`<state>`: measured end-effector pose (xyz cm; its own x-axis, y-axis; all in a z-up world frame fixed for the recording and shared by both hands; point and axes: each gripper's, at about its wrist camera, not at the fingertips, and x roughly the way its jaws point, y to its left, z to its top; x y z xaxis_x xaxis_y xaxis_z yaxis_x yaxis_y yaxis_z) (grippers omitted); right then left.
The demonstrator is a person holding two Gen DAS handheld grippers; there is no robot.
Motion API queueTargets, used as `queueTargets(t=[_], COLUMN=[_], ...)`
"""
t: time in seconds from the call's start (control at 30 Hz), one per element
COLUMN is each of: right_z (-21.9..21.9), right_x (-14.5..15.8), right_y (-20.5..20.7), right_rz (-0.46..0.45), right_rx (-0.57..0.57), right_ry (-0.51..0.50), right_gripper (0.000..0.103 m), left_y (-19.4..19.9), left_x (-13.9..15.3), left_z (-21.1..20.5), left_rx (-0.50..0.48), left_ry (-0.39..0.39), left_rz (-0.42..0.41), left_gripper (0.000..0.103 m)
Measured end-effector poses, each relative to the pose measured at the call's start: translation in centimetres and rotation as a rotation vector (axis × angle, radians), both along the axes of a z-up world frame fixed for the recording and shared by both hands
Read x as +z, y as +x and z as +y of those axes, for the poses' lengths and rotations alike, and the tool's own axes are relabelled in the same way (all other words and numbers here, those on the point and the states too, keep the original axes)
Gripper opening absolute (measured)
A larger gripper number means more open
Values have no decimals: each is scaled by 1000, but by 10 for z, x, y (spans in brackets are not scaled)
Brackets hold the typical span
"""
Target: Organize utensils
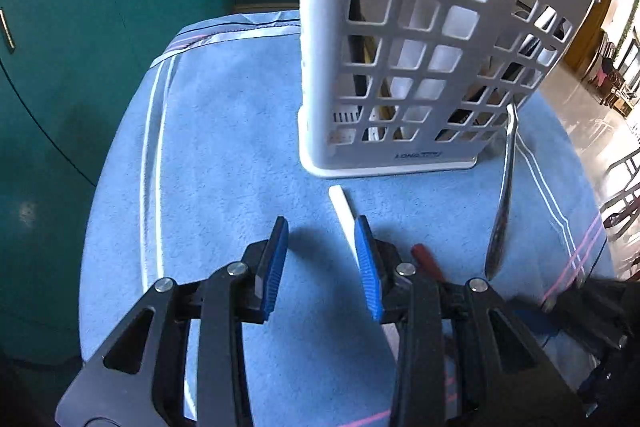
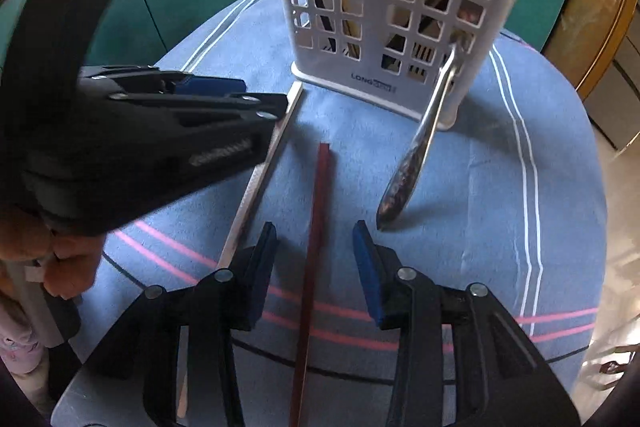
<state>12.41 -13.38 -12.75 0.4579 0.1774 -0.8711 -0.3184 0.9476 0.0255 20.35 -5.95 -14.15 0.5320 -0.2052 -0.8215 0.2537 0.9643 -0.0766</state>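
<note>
Currently both grippers hang low over a round table under a blue cloth (image 1: pixel 224 131), each pointing steeply down toward a white perforated utensil caddy (image 1: pixel 404 67) that stands upright at 12 o'clock in both wrist views.

Left gripper (image 1: pixel 322 263): jaws partly open, nothing between the blue pads. A white chopstick (image 1: pixel 343 207) lies flat on the cloth; its long axis runs from 6 toward 12 o'clock, far end just short of the caddy base. It passes close by the right-hand pad; contact cannot be told.

Right gripper (image 2: pixel 314 261): jaws partly open, straddling a dark red chopstick (image 2: pixel 318 227). Pads stand clear of it on both sides, so no grip. Long axis of this chopstick is nearly 6 to 12 o'clock, far end pointing at the caddy, well short of its base.

In the right wrist view the white chopstick (image 2: pixel 260 171) lies at 10 o'clock from the red one, roughly parallel, its far end nearly touching the caddy's near-left corner. The left gripper's body overlaps it there.

A metal utensil handle (image 2: pixel 416 147) leans at 1 o'clock, upper end against the caddy's lower right wall, lower end on the cloth.

Dark utensils stand inside the caddy; types not readable through the holes.

Teal cabinets (image 1: pixel 100 27) at 10 o'clock.
</note>
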Motion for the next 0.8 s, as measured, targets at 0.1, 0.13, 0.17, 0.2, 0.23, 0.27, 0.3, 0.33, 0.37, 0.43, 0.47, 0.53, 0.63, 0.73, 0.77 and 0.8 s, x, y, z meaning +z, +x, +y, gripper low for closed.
queueTargets(t=[0.1, 0.13, 0.17, 0.2, 0.23, 0.27, 0.3, 0.33, 0.37, 0.43, 0.47, 0.53, 0.63, 0.73, 0.77, 0.8], right_z=[-4, -5, -7, -12, -13, -18, -22, -27, -31, -48, -52, -58, -63, -65, -64, -63], right_x=[1, 1, 2, 5, 7, 11, 15, 22, 29, 45, 53, 66, 71, 62, 58, 53], right_y=[0, 0, -1, -1, -3, -5, -5, -7, -10, -13, -17, -22, -26, -25, -23, -21], right_rz=[10, 11, 12, 9, 5, -4, -11, -24, -38, -66, -86, -111, -115, -91, -78, -68], right_rx=[2, 1, -4, -7, -9, -18, -24, -30, -36, -46, -50, -52, -61, -78, -80, -81], right_ry=[13, 16, 24, 35, 42, 55, 62, 74, 87, 111, 122, 136, 151, 157, 160, 160], right_gripper=[6, 6, 6, 6, 6, 6, 6, 6, 6, 6, 6, 6, 6, 6, 6, 6], left_y=[-1, 0, -1, -2, -3, -4, -5, -7, -10, -16, -19, -21, -16, -5, -3, -1], left_x=[-1, -5, -6, -5, -5, -3, 0, 4, 10, 25, 33, 45, 42, 21, 14, 7], left_z=[-6, -7, -6, -4, -2, 0, 3, 6, 8, 12, 14, 16, 9, -2, -5, -9], left_rx=[-1, 0, 3, 6, 12, 18, 22, 23, 23, 19, 16, 6, -26, -19, -18, -17], left_ry=[7, 26, 23, 14, 8, 4, 1, -2, -8, -27, -36, -53, -64, -20, -11, 0], left_rz=[-3, 8, 4, -1, 1, 0, -9, -18, -34, -70, -89, -106, -48, 15, 32, 48], left_gripper=[4, 1, 0, 0, 0, 0, 0, 0, 0, 0, 0, 0, 3, 25, 26, 29])
